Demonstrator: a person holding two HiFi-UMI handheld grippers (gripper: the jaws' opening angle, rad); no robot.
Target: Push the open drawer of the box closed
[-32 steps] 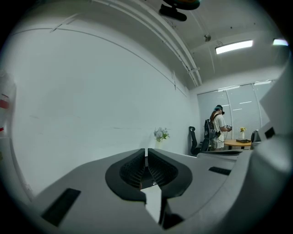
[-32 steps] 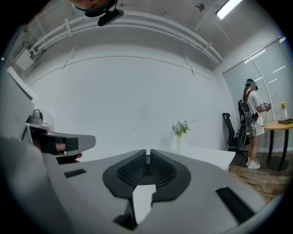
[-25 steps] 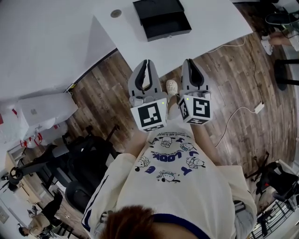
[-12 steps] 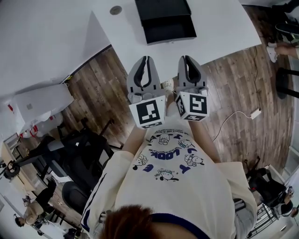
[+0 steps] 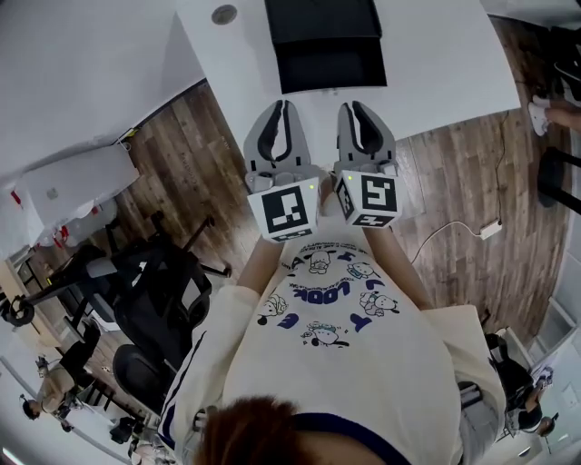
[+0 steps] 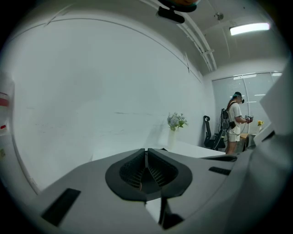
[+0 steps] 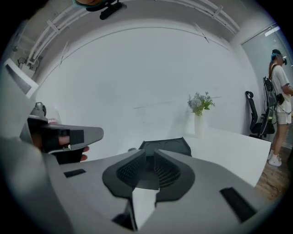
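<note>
The black box [image 5: 321, 18] is seen at the near side of the white table [image 5: 436, 54], its open drawer [image 5: 331, 68] pulled out toward the person and apparently empty. Both claws are held side by side over the table's edge, short of the drawer front and not touching it. The left claw [image 5: 280, 105] is closed, tip against tip, with nothing held. The right claw [image 5: 353, 105] is all but closed, a thin slit just opening between its jaws, and nothing is in it. From the right gripper view the drawer [image 7: 165, 145] is lined up almost straight ahead of that claw [image 7: 149, 153].

The push is judged not yet begun. It is best made with the jaws brought fully together, so that a blunt, firm tip is offered. Contact is best taken at the middle of the drawer front, low and square, and the push kept in line with the slide. A push off centre could jam the drawer or turn the box. The box looks light enough to skid, so a slow push is advised, with the left claw ready to steady it.
</note>
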